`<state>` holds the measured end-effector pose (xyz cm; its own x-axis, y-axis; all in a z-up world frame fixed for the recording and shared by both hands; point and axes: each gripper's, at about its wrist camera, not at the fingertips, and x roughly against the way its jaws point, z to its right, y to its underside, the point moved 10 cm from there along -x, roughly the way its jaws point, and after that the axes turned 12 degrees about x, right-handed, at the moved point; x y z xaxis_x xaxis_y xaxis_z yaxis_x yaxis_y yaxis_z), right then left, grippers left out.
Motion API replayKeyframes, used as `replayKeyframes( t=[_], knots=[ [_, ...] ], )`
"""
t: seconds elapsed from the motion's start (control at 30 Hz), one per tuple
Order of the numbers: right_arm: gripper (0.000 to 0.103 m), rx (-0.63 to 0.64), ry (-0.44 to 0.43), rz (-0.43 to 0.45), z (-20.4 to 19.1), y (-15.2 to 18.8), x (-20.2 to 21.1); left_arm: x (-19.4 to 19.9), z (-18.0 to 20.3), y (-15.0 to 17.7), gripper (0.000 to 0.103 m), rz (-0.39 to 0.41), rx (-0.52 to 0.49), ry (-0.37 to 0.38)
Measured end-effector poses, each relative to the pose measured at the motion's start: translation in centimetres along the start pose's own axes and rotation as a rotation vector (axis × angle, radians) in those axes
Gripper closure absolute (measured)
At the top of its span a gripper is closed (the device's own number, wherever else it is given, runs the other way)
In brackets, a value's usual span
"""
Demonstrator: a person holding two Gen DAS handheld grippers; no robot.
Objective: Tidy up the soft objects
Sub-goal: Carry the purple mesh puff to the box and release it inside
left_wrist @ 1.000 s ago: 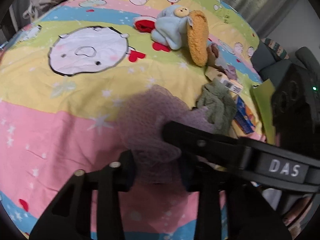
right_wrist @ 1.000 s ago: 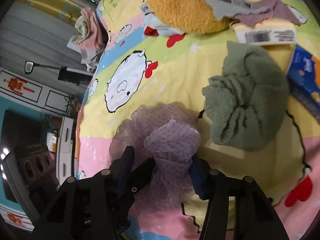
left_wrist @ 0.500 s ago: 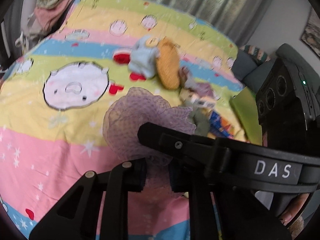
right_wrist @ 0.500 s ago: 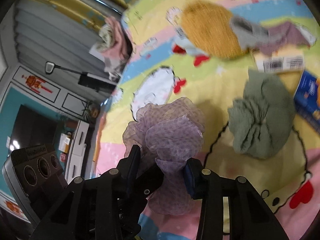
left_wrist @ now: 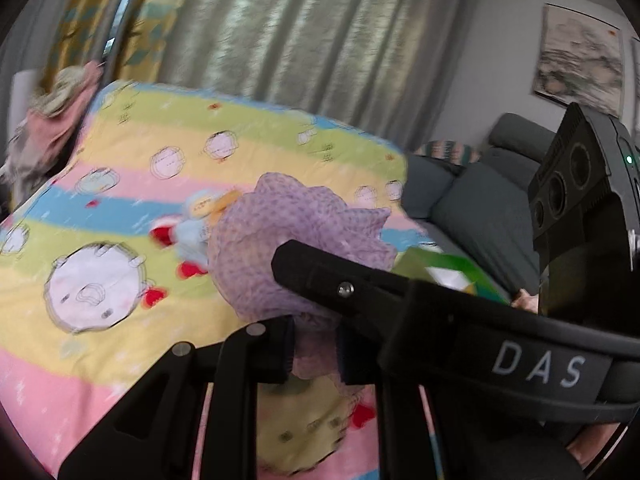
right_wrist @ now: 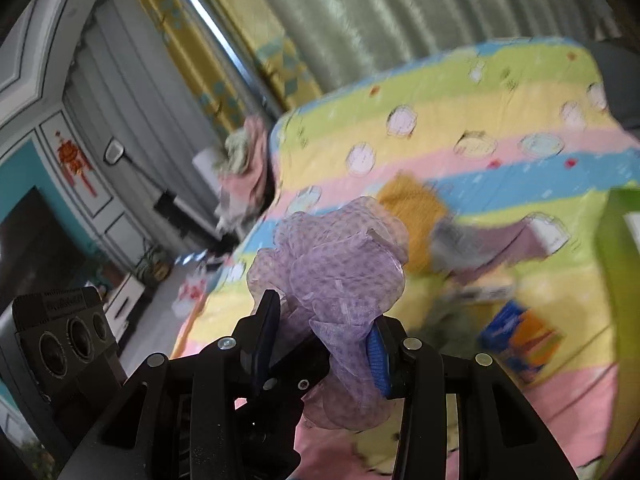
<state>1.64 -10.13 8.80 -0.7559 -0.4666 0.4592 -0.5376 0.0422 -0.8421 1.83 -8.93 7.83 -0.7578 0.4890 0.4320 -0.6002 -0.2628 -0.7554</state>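
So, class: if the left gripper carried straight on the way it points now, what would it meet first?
Beyond the sheer lilac dotted scrunchie that the left gripper already pinches, probably the pastel striped cartoon bedspread; depth is unclear.

Both views come from fisheye cameras mounted just behind a tool's two fingers, looking forward along them and slightly downward over the bed.

The left wrist camera looks past the left tool (left_wrist: 314,350) across the striped cartoon quilt (left_wrist: 120,184) toward grey-green curtains (left_wrist: 288,40), with a grey sofa (left_wrist: 472,208) at its right. The right tool's body crosses its lower right, very close.

The right wrist camera looks past the right tool (right_wrist: 320,344) over the same quilt (right_wrist: 460,108) and curtains (right_wrist: 380,20), rolled so the bed slants, with a teal wall (right_wrist: 16,176) at its left.

Both share the lilac mesh scrunchie (left_wrist: 296,240) (right_wrist: 332,264), close to each lens.
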Motion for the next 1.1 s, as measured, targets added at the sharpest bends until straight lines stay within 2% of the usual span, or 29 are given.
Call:
replayKeyframes(
  t=[0.1, 0.33, 0.43, 0.67, 0.9, 1.1],
  knots=[
    [0.06, -0.027, 0.081, 0.053, 3.0, -1.1, 2.8, -0.7, 3.2, -0.5, 0.091, 0.011, -0.035, 0.065],
    [0.06, -0.164, 0.27, 0.162, 10.6, -1.7, 9.5, -4.2, 12.1, 0.4, 0.091, -0.051, -0.143, 0.218],
    [0.06, -0.224, 0.339, 0.191, 13.2, -1.3, 12.0, -5.8, 16.3, 1.9, 0.091, -0.116, -0.178, 0.295],
    [0.06, -0.382, 0.488, 0.207, 18.8, 1.0, 16.8, -8.8, 23.2, 5.5, 0.091, -0.268, -0.26, 0.413],
    [0.06, -0.495, 0.585, 0.179, 22.8, 4.1, 19.5, -10.2, 27.1, 9.4, 0.091, -0.397, -0.324, 0.465],
    [0.06, -0.554, 0.627, 0.127, 24.6, 6.3, 20.2, -11.6, 28.6, 12.2, 0.091, -0.496, -0.357, 0.465]
  ],
)
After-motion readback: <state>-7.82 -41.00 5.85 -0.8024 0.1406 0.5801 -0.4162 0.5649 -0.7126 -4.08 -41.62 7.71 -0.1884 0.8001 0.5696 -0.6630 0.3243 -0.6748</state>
